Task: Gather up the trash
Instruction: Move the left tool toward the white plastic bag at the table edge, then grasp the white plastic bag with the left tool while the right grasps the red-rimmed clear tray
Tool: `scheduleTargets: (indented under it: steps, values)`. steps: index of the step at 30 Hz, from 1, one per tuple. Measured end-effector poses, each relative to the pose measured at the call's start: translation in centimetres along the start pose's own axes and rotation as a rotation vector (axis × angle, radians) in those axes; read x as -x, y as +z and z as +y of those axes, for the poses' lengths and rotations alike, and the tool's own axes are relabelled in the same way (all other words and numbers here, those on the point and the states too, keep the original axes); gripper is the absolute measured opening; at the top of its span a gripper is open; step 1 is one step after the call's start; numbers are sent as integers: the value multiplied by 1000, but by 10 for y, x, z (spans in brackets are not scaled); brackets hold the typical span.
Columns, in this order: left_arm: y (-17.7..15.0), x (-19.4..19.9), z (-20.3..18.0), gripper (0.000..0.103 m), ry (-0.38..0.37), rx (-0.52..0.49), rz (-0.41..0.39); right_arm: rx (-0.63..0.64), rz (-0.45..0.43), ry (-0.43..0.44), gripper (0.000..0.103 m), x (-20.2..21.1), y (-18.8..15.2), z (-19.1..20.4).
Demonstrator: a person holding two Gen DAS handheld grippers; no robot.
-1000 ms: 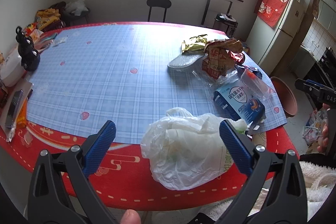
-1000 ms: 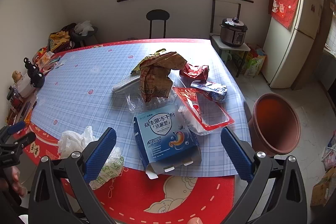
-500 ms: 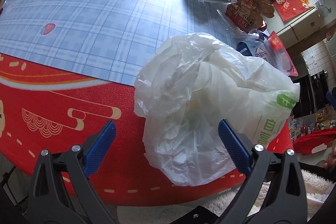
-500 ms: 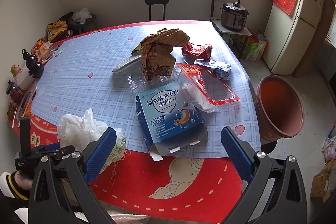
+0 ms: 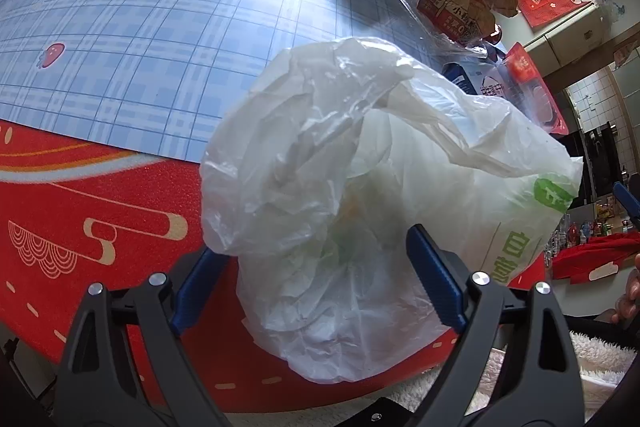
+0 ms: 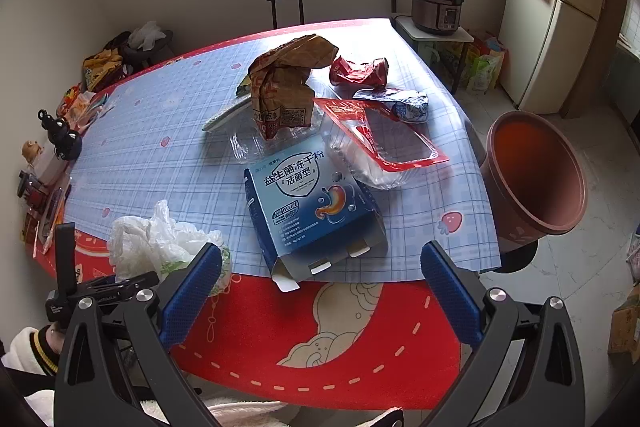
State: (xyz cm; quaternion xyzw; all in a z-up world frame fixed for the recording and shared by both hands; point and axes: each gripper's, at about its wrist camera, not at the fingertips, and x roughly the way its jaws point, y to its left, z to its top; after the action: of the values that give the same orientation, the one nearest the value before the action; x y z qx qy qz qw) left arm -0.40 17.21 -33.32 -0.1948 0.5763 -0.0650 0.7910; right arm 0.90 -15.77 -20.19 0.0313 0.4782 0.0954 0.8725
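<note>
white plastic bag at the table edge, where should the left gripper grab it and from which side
Grip the bunched, crumpled lower folds of the white plastic bag, coming down from above at the near table edge. The film is loose and puffy with no firm edge, so gathered folds give the most to pinch. The left gripper already straddles that part, its jaws closing, not yet pressing.

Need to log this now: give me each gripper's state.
Left gripper: jaws closing around the white bag, not yet gripping it.
Right gripper: open, holding nothing.

One plastic bag point(image 6: 160, 239), one blue box point(image 6: 308, 203), one crushed can point(image 6: 358, 71), one brown tub point(image 6: 532, 179)
</note>
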Motion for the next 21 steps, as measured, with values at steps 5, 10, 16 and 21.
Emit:
scheduleTargets:
  steps: [5,10,16,21]
  values:
    - [0,0,0,87,10,-8,-8,41,65,5,98,-37,-5,1]
    - [-1,0,-2,87,37,-29,-12,20,106,27,97,-66,-7,-1]
    - [-1,1,1,85,35,-22,-22,66,2,-49,97,-61,21,-12]
    - [0,-1,-2,85,66,-23,-32,126,-46,-121,97,-67,48,-21]
